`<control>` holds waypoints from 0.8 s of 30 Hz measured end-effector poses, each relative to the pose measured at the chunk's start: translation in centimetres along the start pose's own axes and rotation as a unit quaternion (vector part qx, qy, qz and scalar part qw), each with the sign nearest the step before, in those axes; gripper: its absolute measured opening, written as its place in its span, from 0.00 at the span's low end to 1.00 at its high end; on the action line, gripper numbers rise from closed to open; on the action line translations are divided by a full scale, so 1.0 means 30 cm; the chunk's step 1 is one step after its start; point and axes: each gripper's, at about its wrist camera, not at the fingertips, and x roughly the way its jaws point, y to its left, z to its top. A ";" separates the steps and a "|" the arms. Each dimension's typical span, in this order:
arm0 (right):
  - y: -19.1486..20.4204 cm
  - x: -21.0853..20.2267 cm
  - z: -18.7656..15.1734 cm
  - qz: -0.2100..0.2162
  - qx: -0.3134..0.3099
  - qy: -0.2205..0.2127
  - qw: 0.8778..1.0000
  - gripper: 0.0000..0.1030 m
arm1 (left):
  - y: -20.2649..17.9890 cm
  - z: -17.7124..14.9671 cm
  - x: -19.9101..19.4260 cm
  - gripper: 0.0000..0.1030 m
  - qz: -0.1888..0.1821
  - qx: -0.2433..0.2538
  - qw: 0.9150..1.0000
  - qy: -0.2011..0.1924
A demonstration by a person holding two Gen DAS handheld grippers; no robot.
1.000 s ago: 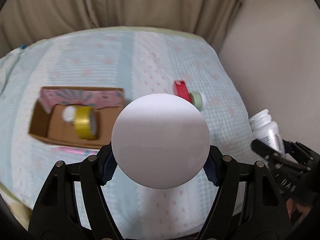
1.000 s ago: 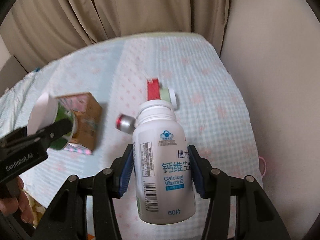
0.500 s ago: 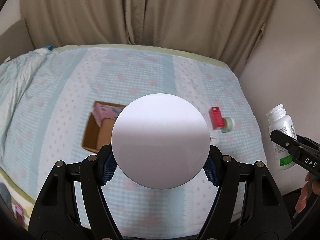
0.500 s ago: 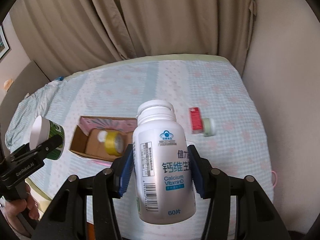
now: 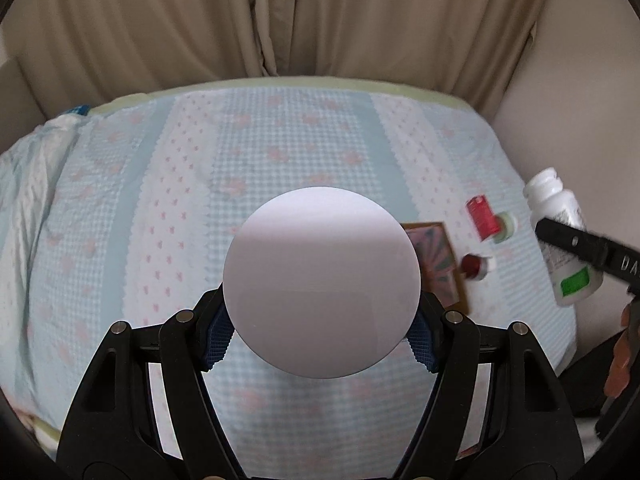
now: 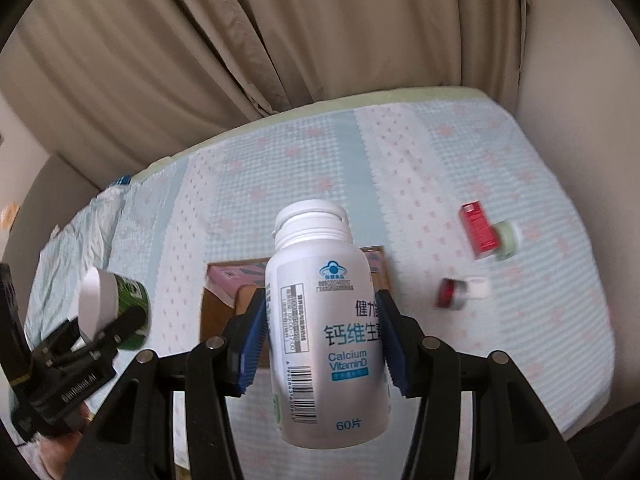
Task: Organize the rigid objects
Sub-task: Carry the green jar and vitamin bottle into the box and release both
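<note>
My left gripper [image 5: 320,332] is shut on a green jar with a white lid [image 5: 320,284], held high above the bed; the same jar shows in the right wrist view [image 6: 112,308]. My right gripper [image 6: 320,340] is shut on a white calcium vitamin bottle [image 6: 324,336], also seen at the right of the left wrist view [image 5: 560,240]. An open cardboard box with pink flaps [image 6: 228,288] sits on the bed, mostly hidden behind the held items. A red box [image 6: 478,230], a pale green jar [image 6: 506,240] and a small red-capped container [image 6: 456,294] lie to its right.
The bed [image 5: 200,200] has a light blue and pink patterned cover. Beige curtains [image 5: 280,20] hang behind it. A plain wall [image 6: 580,80] stands close on the right. A hand [image 5: 620,360] shows at the right edge.
Both grippers have risen and pulled back from the bed with their items still held. The left wrist view has swung left, so the box now sits right of the jar lid.
</note>
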 end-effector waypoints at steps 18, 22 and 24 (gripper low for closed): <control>-0.064 0.538 -0.027 -0.045 0.052 0.095 0.993 0.47 | 0.072 -0.034 0.585 0.67 -0.019 0.079 0.987 0.139; -0.095 0.619 -0.054 -0.056 0.044 0.118 0.991 0.47 | 0.051 -0.062 0.704 0.67 -0.021 0.091 0.981 0.171; -0.106 0.649 -0.064 -0.055 0.037 0.128 0.990 0.47 | 0.048 -0.074 0.749 0.67 -0.016 0.092 0.978 0.186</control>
